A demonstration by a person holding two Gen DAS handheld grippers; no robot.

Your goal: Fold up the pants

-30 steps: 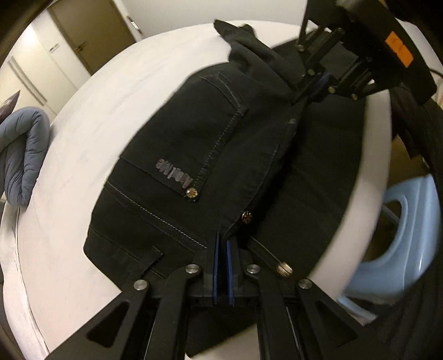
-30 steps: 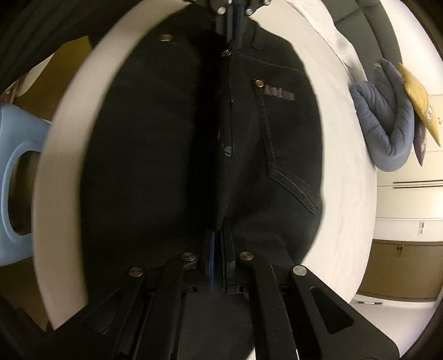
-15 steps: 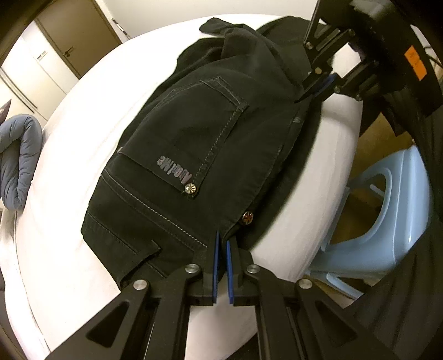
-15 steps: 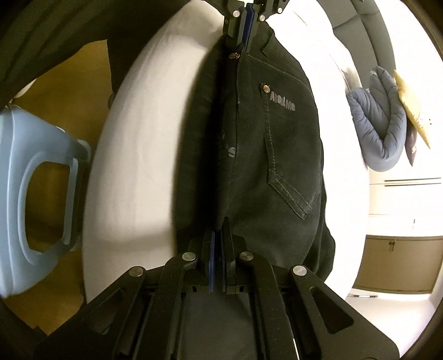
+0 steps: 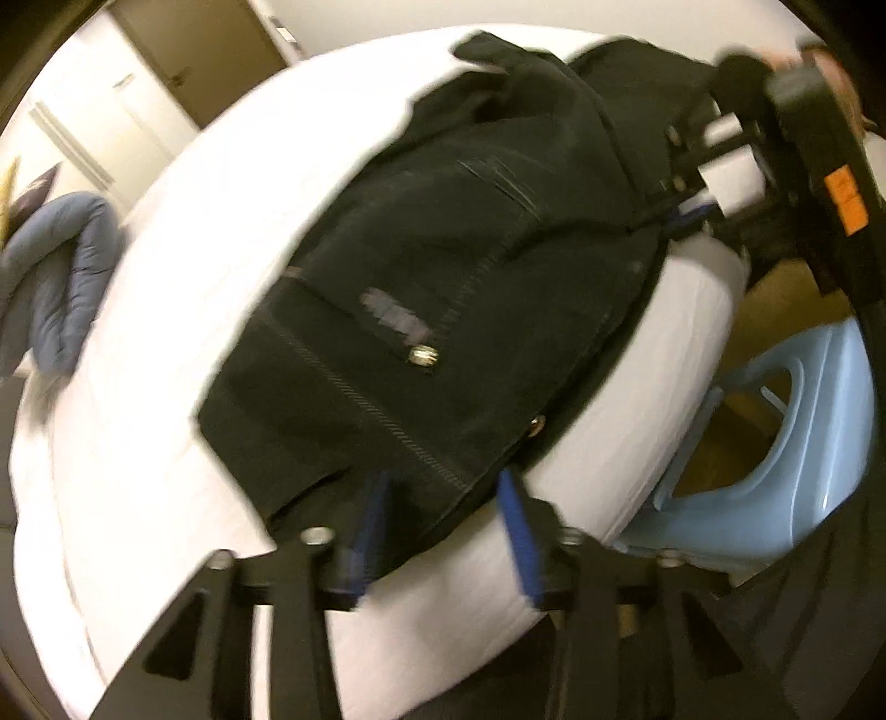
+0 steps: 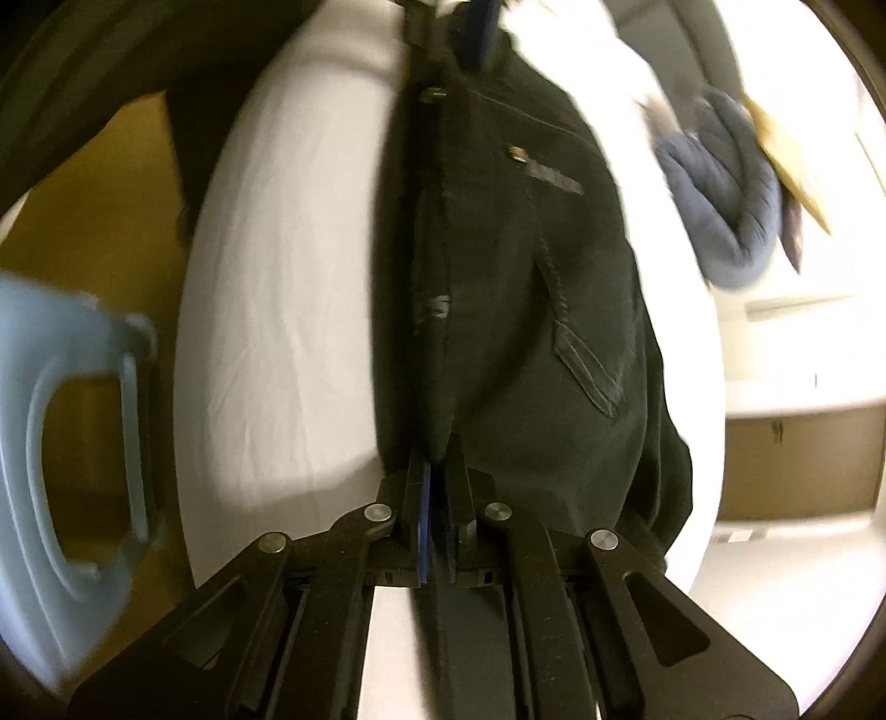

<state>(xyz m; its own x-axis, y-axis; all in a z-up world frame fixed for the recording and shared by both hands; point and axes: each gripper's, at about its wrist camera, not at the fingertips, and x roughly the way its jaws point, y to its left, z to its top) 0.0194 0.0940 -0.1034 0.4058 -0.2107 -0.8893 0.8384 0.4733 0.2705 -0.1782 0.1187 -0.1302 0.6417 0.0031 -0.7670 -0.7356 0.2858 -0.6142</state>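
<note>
A white-sheeted mattress fills most of both views. A grey-blue padded cushion is seen at its far side, with a yellow item beside it. A light blue plastic stool stands just beside the mattress edge on a tan floor. Brown doors and pale walls are visible, blurred.
</note>
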